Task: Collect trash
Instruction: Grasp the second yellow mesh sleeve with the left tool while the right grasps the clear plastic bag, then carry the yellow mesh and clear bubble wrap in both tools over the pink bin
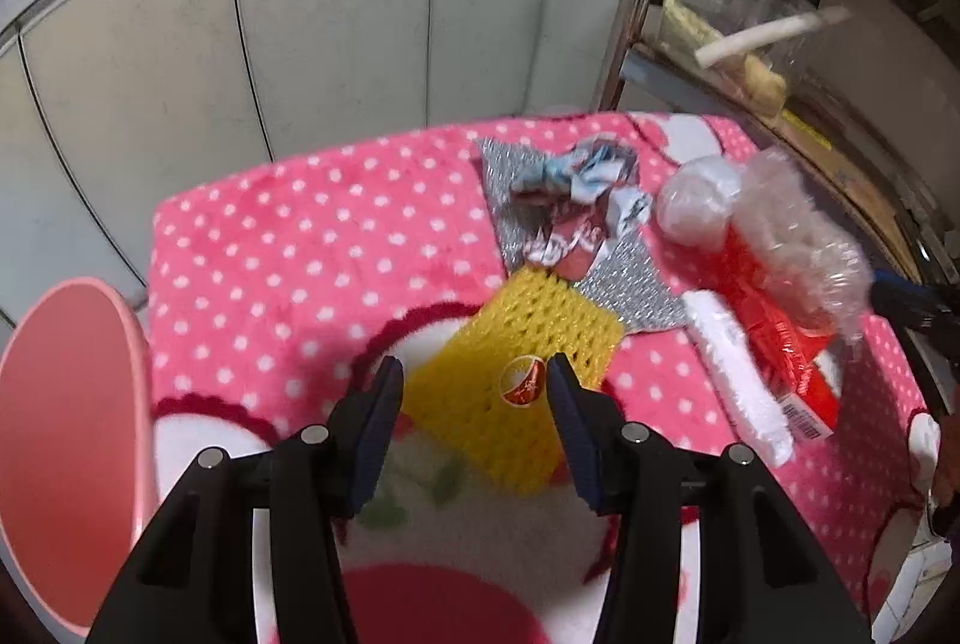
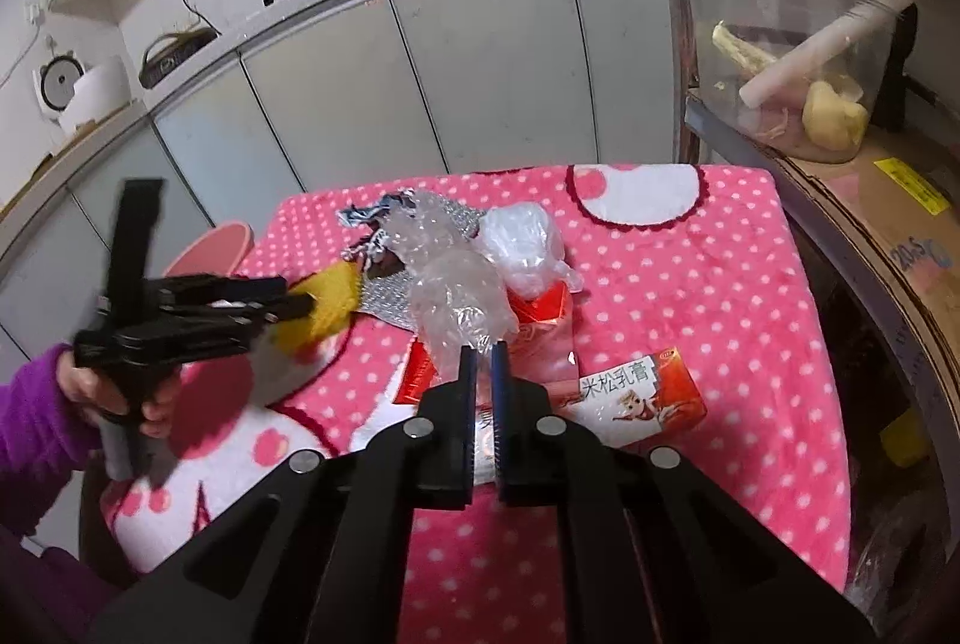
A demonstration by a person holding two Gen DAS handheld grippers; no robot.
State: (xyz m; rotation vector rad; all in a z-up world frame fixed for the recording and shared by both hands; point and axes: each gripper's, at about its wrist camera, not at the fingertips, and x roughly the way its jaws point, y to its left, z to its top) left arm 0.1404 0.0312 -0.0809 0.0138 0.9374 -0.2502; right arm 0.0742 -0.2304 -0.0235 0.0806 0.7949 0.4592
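two views, left wrist first: the left gripper (image 1: 474, 374) stands spread wide above a yellow foam net (image 1: 528, 380) lying on the pink dotted blanket (image 1: 288, 248), pads clear of it; a pink bin (image 1: 66, 434) sits at the blanket's left edge; beyond lie crumpled wrappers (image 1: 576, 206), a white foam strip (image 1: 738, 380) and a red packet (image 1: 780, 338). right wrist view: the right gripper (image 2: 483, 356) is clenched on the lower end of a clear bubble wrap (image 2: 450, 290) rising above the litter; a white plastic bag (image 2: 522, 248) lies just behind it; a red box (image 2: 636, 398) lies beside the fingers.
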